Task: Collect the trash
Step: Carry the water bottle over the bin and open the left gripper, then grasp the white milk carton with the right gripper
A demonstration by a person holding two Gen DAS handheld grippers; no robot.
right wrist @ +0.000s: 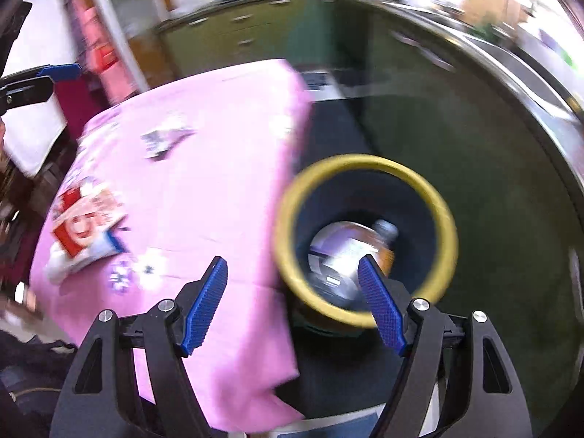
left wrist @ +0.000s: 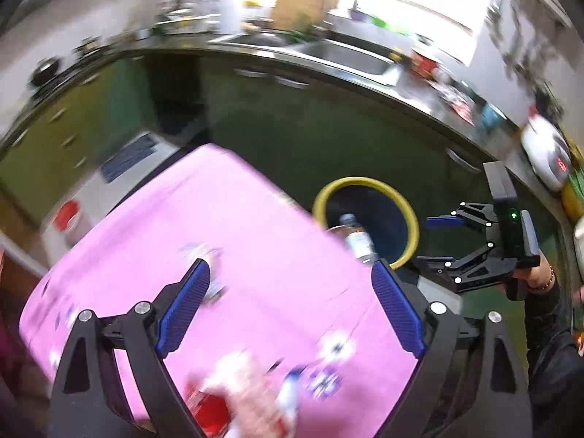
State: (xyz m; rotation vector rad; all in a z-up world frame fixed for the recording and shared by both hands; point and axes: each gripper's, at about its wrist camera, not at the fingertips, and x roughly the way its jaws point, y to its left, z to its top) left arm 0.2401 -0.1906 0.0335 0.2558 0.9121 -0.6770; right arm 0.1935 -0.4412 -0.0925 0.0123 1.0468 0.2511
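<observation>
Motion blur softens both views, yet the main things read well enough. From the left wrist camera, the left gripper [left wrist: 290, 306] hangs over a table draped in a pink cloth with small flower prints [left wrist: 219, 241], its blue ribbed pads spread wide with nothing between them. Just beside the table's far right edge stands a dark blue round bin with a yellow rim [left wrist: 367, 219], and a clear plastic bottle with a white label [left wrist: 356, 237] pokes up inside it, leaning against the rim nearest the table. At the table's near edge, under the gripper, lies a blurred red and white packet [left wrist: 222, 394]. Beyond the bin, the right gripper [left wrist: 434, 241] is held in a hand [left wrist: 529, 273] with a dark sleeve, its jaws apart and empty. Past the table runs a green cabinet front topped by a steel sink [left wrist: 350, 58]. From the right wrist camera, the right gripper [right wrist: 294, 303] hovers above the same bin [right wrist: 365, 168], jaws open, gripping nothing; the bottle [right wrist: 350, 252] lies inside the bin together with something silvery that I cannot make out. On the pink cloth [right wrist: 204, 182] beside the bin rest the red and white packet [right wrist: 87, 230] and, farther across the table, a small purple and white wrapper [right wrist: 164, 138]. One blue pad of the left gripper [right wrist: 60, 72] shows beyond the table's far left side.
</observation>
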